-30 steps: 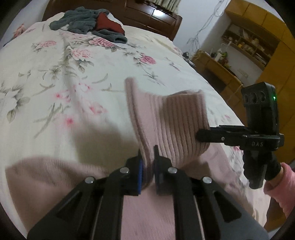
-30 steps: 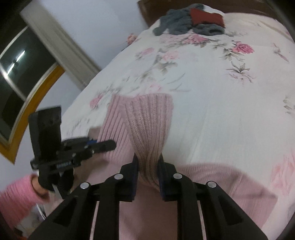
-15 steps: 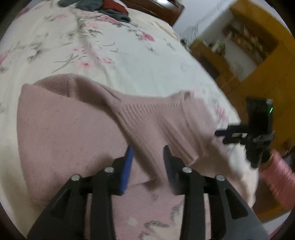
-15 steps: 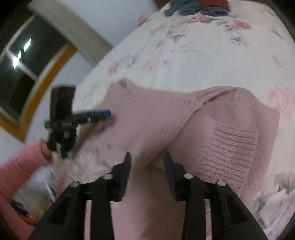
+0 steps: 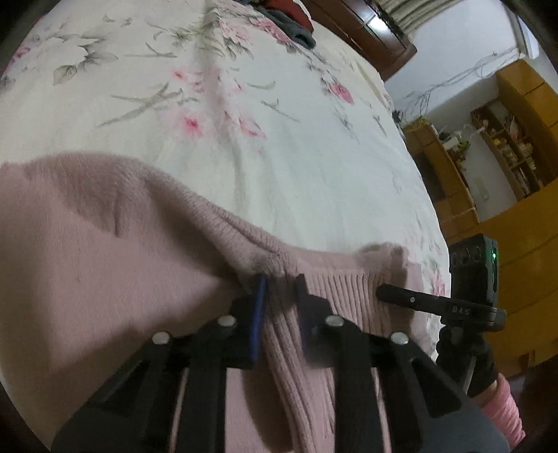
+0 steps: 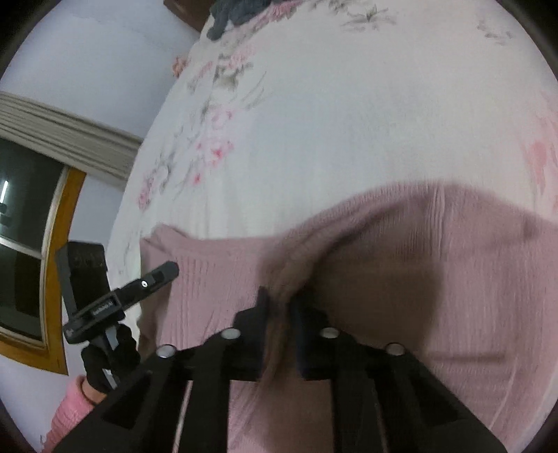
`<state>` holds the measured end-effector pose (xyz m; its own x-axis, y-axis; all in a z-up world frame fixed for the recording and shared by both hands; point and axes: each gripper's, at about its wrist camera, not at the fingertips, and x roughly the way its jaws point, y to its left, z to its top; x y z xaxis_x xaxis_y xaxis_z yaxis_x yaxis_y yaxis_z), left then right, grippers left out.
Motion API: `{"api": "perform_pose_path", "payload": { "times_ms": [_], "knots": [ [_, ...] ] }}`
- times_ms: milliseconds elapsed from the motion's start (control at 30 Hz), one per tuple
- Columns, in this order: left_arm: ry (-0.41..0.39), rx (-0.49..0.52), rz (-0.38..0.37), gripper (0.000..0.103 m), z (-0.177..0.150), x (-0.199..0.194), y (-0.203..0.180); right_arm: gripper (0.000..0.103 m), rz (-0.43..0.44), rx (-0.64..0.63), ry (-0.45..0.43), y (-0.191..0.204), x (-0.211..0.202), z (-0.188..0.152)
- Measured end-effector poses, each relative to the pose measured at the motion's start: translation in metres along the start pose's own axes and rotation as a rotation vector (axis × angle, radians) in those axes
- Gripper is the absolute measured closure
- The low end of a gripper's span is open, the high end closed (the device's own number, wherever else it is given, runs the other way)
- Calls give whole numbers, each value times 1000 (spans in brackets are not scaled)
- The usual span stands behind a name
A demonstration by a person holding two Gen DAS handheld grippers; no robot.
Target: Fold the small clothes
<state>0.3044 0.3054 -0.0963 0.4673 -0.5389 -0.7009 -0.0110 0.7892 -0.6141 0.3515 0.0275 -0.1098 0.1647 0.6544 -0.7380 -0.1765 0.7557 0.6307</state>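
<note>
Both grippers low over a pink sweater on the bed

The left gripper [image 5: 280,284] has its jaws a little apart with ribbed knit of the pink sweater [image 5: 104,265] bunched between them; whether they pinch it or merely straddle it I cannot tell. The right gripper [image 6: 279,298] stands the same way over a raised fold of the sweater, blurred, so its hold is equally unclear. The sweater lies spread across the near part of the floral bedspread [image 5: 279,146]. A dark pile of clothes [image 5: 289,21] sits far off by the wooden headboard [image 5: 366,38]. Yellow shelves [image 5: 505,139] stand beside the bed.
</note>
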Motion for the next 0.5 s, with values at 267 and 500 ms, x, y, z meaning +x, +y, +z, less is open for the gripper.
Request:
{"api": "perform_pose_path", "payload": {
  "times_ms": [267,500],
  "knots": [
    [-19,-33,36,103,12,-3,22,92,-49,-7,-25,-8,6,9],
    [33,-9,7,62,-24,-29,-3,81,-23,-25,-15,7,-26,-22]
  ]
}}
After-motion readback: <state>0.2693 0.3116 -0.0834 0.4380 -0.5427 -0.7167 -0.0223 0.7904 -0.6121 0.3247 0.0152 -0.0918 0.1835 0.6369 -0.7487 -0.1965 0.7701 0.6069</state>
